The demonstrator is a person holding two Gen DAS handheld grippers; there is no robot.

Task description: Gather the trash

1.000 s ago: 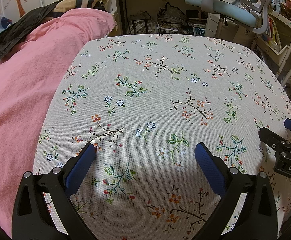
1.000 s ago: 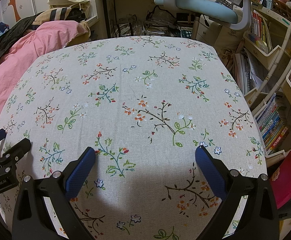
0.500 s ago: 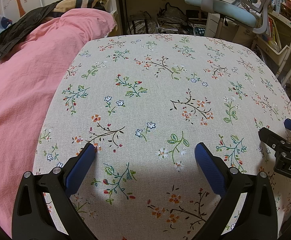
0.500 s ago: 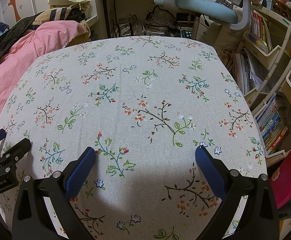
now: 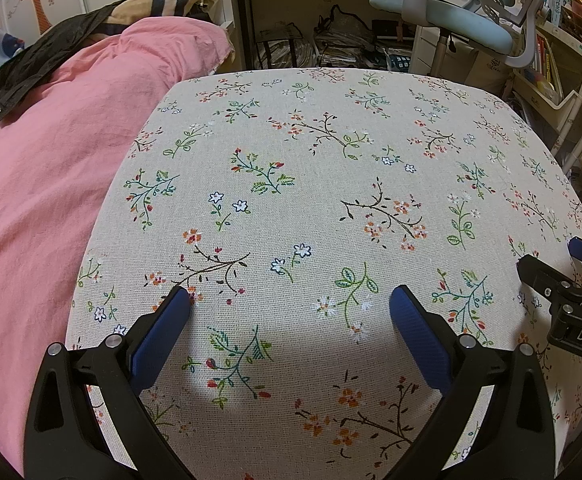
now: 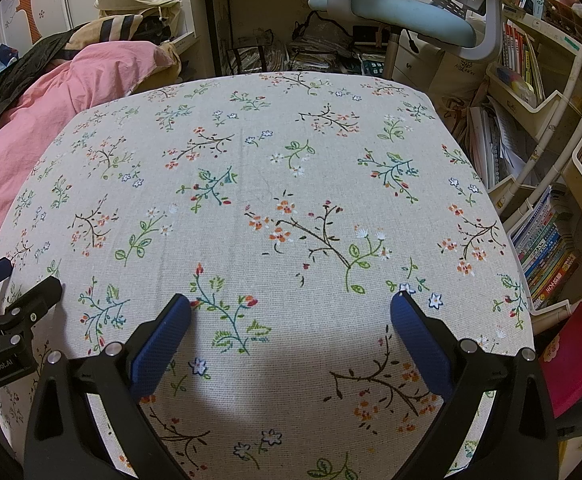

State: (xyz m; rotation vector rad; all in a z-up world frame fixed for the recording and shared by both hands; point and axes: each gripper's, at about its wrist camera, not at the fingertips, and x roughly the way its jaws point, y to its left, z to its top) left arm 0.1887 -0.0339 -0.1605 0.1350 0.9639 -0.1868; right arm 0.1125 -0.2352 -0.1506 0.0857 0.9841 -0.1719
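Observation:
A table under a floral cloth (image 5: 331, 184) (image 6: 291, 160) fills both views, and I see no trash on it. My left gripper (image 5: 290, 300) hangs low over the near edge, open, its blue pads wide apart with nothing between them. My right gripper (image 6: 291, 303) is held the same way, open and empty. Each gripper shows at the side of the other's view: the right one (image 5: 563, 276) at the right edge, the left one (image 6: 15, 300) at the left edge.
A bed with a pink duvet (image 5: 51, 168) and a black garment (image 5: 39, 64) lies left of the table. Behind it stand a desk with clutter beneath (image 6: 291, 56) and a light-blue chair (image 6: 403, 16). Bookshelves (image 6: 531, 120) and a red bag (image 6: 575, 352) are on the right.

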